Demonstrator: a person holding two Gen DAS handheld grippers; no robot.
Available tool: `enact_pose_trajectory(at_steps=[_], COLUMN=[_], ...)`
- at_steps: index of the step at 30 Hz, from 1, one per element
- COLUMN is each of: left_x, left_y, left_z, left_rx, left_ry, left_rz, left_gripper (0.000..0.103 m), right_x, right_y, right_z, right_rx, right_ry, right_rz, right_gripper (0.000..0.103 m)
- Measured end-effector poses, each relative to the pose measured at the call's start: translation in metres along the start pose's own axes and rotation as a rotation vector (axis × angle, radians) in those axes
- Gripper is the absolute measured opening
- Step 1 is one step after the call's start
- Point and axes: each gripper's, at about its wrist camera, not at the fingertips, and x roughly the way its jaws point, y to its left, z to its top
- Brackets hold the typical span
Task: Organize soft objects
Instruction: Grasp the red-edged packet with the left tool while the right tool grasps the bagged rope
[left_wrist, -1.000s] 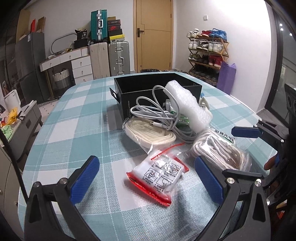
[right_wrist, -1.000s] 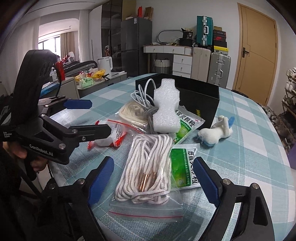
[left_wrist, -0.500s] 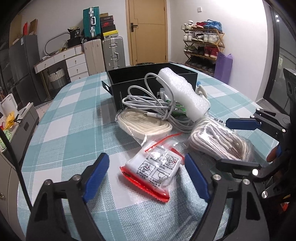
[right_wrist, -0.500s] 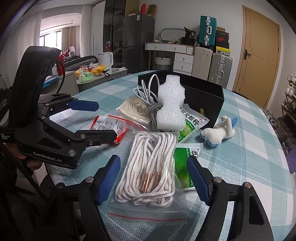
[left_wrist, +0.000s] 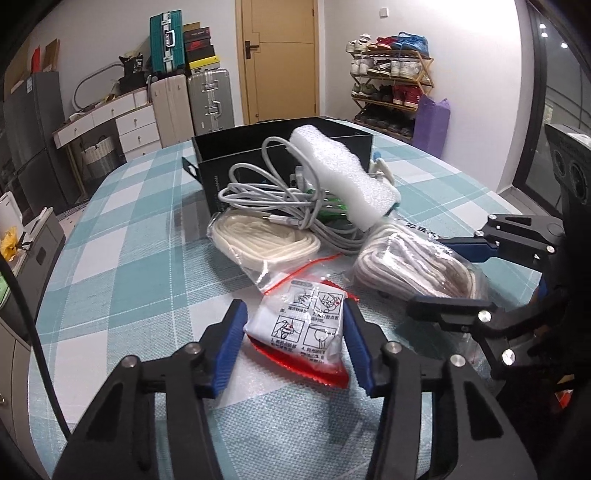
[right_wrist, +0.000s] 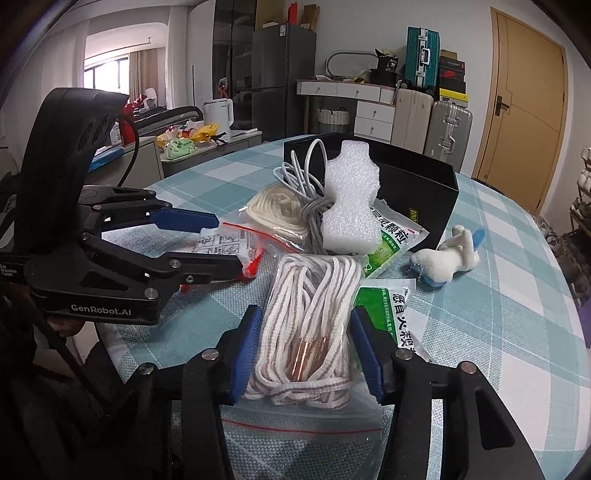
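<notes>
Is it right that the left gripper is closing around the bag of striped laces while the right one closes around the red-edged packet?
No, they are swapped. The left gripper is closing around the red-edged packet, shown in the left wrist view; the right gripper closes around the bag of striped laces, shown in the right wrist view.

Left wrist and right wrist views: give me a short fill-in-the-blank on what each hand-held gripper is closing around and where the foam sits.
1. The left hand-held gripper is closing around a white packet in a bag with a ____ edge.
2. The right hand-held gripper is closing around a bag of striped ____.
3. The white foam piece leans in front of the ____ box.

Missing words: red; rope; black
</notes>
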Motion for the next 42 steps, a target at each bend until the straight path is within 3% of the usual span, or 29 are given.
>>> enact_pose_trajectory(at_steps=[5,16,23,30,42], left_x=[-0.004,-0.014,-0.026,-0.042,-0.053], left_y=[-0.001,-0.006,0.002,0.010,0.029], left_z=[-0.001,-0.001,0.007,0.018,0.042], left_rx=[0.009,0.005,-0.030,-0.060,-0.110], left_ry=[-0.002,-0.029,-0.077,-0.143,-0.220], left_rz=[-0.017,-0.053,-0.083,-0.071,-0.017], left_gripper=[0.047,0.046,0.046,0.046,0.046], right_x=[-0.005,-0.020,-0.042,-0.057,-0.067], right_y=[-0.003,-0.011,-0.021,-0.026,-0.037], right_z=[-0.001,-0.007,-0.005,-0.002,0.021], right_rx=[0.007,0.025,0.069,0.092,0.105], right_ry=[-0.010,-0.038,-0.137,-0.220,-0.282], right_rz=[0.008,0.024,0.060,0.044,0.000], right_gripper=[0.042,0.040,0.040,0.040,0.040])
